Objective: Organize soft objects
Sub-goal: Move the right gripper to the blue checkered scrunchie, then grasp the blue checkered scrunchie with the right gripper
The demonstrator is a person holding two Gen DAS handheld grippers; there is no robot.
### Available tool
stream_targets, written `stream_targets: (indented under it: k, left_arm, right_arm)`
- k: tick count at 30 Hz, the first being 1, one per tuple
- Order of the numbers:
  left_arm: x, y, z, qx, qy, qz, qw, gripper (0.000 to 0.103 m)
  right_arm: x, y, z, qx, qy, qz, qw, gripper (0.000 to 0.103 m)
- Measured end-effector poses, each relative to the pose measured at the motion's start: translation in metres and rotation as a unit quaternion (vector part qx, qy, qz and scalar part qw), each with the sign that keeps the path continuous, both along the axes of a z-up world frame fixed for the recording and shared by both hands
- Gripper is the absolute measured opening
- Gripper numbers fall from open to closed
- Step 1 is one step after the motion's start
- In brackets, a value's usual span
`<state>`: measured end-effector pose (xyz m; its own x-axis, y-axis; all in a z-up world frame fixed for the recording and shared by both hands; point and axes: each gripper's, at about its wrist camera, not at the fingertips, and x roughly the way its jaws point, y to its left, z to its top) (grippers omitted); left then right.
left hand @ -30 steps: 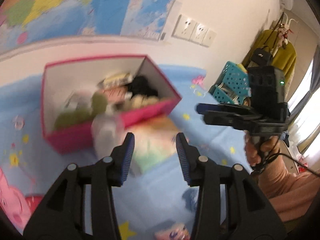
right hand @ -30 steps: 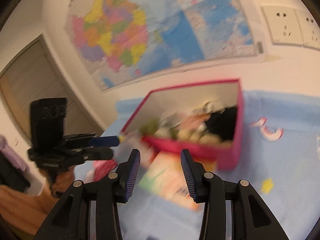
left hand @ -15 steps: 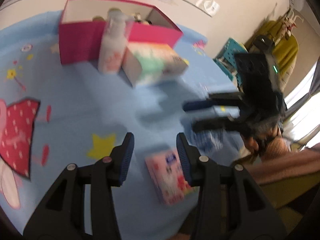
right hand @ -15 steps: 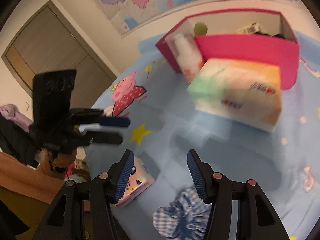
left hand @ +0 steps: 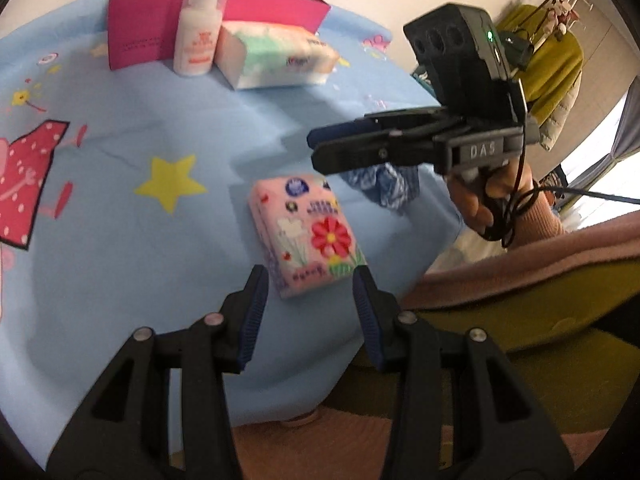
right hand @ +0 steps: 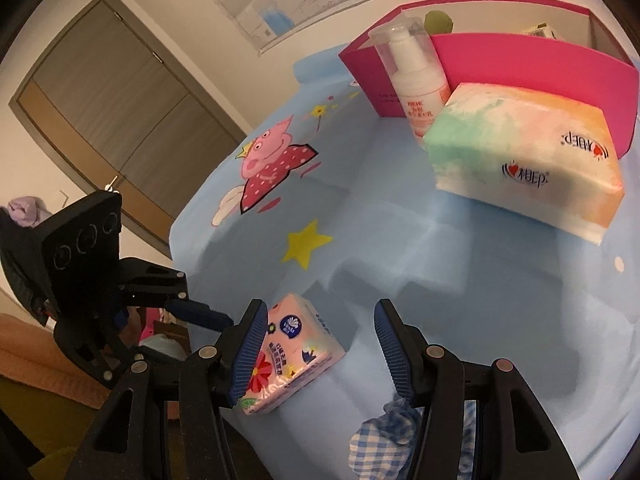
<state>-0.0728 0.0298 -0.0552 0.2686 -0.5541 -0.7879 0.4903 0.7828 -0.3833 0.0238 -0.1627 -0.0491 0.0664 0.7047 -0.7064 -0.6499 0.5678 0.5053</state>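
Above pink tissue pack (left hand: pixel 306 232), left gripper (left hand: pixel 306 312) spread, empty.

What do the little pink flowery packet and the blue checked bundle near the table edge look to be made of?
The small pink flower-printed packet looks like tissues in thin, slightly glossy plastic film: printed graphics, soft rounded corners. The blue-and-white checked bundle seems woven fabric, matte, gathered into ruffles, possibly a scrunchie; the right gripper partly hides it.

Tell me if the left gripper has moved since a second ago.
Yes. The left gripper has pulled back from the pink box toward the near table edge; its open jaws now frame the pink tissue pack.
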Motion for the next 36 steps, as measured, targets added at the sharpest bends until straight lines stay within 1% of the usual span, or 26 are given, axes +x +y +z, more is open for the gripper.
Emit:
stream_targets:
  k: [3, 5, 8, 10, 12, 16, 18, 21, 26, 28, 30, 31, 33, 35, 36]
  left_arm:
    - [-0.001, -0.003, 0.003, 0.003, -0.008, 0.002, 1.0000, 0.045]
    - [0.001, -0.003, 0.008, -0.006, -0.015, -0.004, 0.9999, 0.045]
    - [0.006, -0.011, 0.016, -0.023, -0.030, -0.011, 0.9992, 0.045]
    - [0.014, -0.020, 0.017, -0.037, -0.029, -0.018, 0.9987, 0.045]
    - [0.023, -0.031, 0.015, -0.038, -0.028, -0.023, 0.9986, 0.045]
    - [0.038, -0.057, 0.010, -0.038, -0.021, -0.045, 0.9981, 0.045]
    - [0.043, -0.072, 0.008, -0.038, -0.019, -0.067, 0.9968, 0.045]
    - [0.050, -0.088, 0.004, -0.031, -0.010, -0.086, 0.9957, 0.045]
    - [0.060, -0.109, -0.009, 0.008, 0.005, -0.091, 0.9958, 0.045]
    - [0.066, -0.113, -0.014, 0.013, 0.014, -0.090, 0.9958, 0.045]
    - [0.068, -0.115, -0.015, 0.011, 0.014, -0.090, 0.9958, 0.045]
    - [0.069, -0.115, -0.015, 0.009, 0.014, -0.090, 0.9958, 0.045]
    - [0.071, -0.117, -0.015, 0.007, 0.016, -0.090, 0.9958, 0.045]
    - [0.075, -0.117, -0.017, -0.001, 0.027, -0.089, 0.9956, 0.045]
    - [0.078, -0.116, -0.016, -0.005, 0.030, -0.089, 0.9956, 0.042]
  right_arm:
    - [0.000, -0.012, 0.004, -0.002, -0.007, -0.021, 1.000, 0.057]
    - [0.002, -0.031, 0.009, 0.001, -0.013, -0.052, 0.999, 0.057]
    - [0.004, -0.056, 0.012, -0.007, -0.022, -0.088, 0.996, 0.057]
    - [0.005, -0.075, 0.009, -0.024, -0.018, -0.111, 0.993, 0.057]
    - [0.004, -0.082, 0.001, -0.043, -0.012, -0.121, 0.992, 0.057]
    - [-0.003, -0.088, -0.012, -0.061, 0.001, -0.123, 0.990, 0.057]
    - [-0.007, -0.089, -0.012, -0.062, -0.003, -0.120, 0.991, 0.057]
    - [-0.011, -0.091, -0.010, -0.068, -0.009, -0.115, 0.991, 0.057]
    - [-0.018, -0.082, -0.011, -0.079, -0.027, -0.098, 0.992, 0.056]
    - [-0.020, -0.081, -0.011, -0.083, -0.031, -0.095, 0.992, 0.047]
    - [-0.021, -0.080, -0.013, -0.082, -0.024, -0.093, 0.992, 0.025]
    - [-0.021, -0.080, -0.014, -0.081, -0.024, -0.093, 0.992, 0.021]
    - [-0.020, -0.083, -0.011, -0.061, -0.020, -0.095, 0.993, 0.014]
    - [-0.019, -0.087, -0.003, -0.040, -0.024, -0.102, 0.994, 0.013]
    - [-0.019, -0.087, 0.001, -0.036, -0.029, -0.104, 0.993, 0.013]
